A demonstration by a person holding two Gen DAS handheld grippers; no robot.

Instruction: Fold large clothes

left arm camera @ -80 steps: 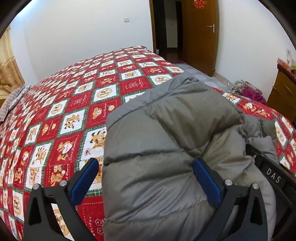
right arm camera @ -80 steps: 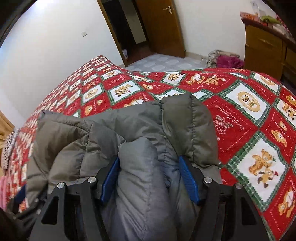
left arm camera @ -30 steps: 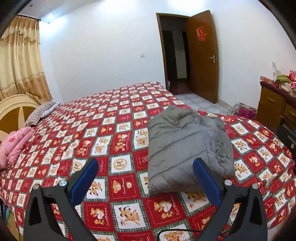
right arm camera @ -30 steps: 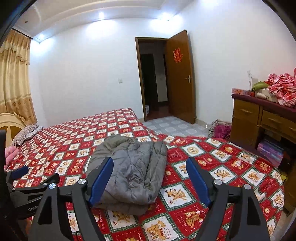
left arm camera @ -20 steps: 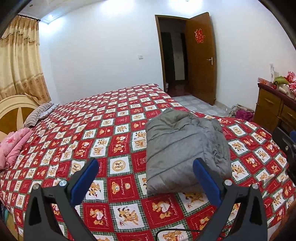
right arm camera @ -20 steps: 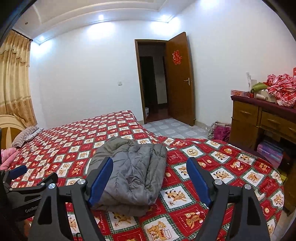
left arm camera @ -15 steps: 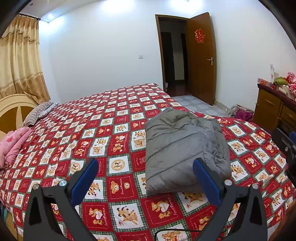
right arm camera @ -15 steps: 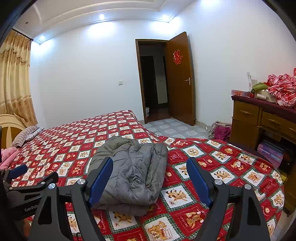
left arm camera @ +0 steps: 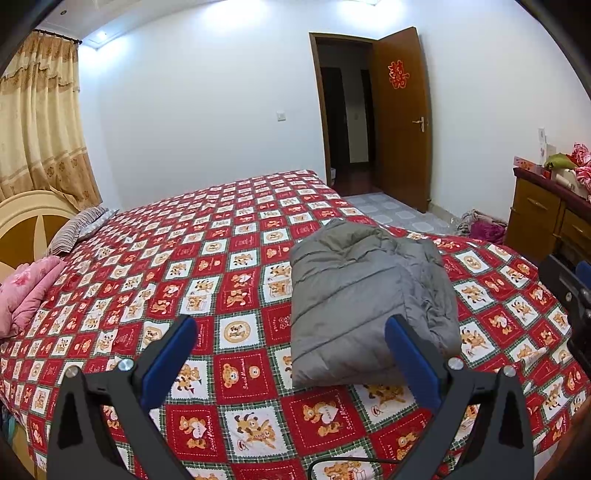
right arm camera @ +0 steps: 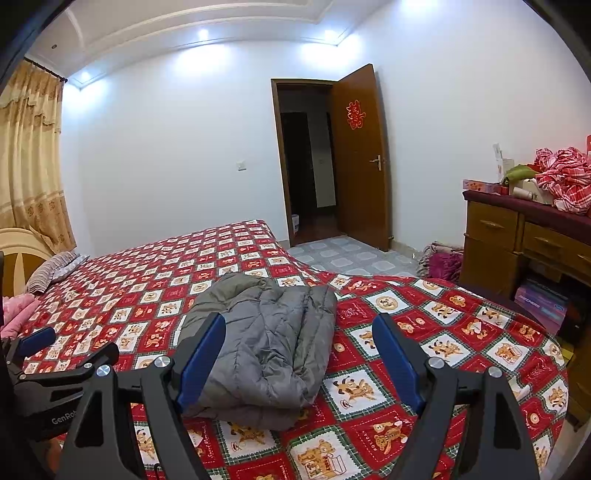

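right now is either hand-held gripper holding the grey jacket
No, the grey jacket lies folded on the bedspread, while the right hand-held gripper and left hand-held gripper are open and clear of it.

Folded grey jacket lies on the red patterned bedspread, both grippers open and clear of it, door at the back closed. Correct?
Not quite: the door stands open, as the right wrist view shows. The grey jacket, bedspread, left gripper and right gripper are as stated.

Bright ceiling spotlights (right arm camera: 203, 35), sharp focus, strong fisheye bending, perhaps slight wall glare.
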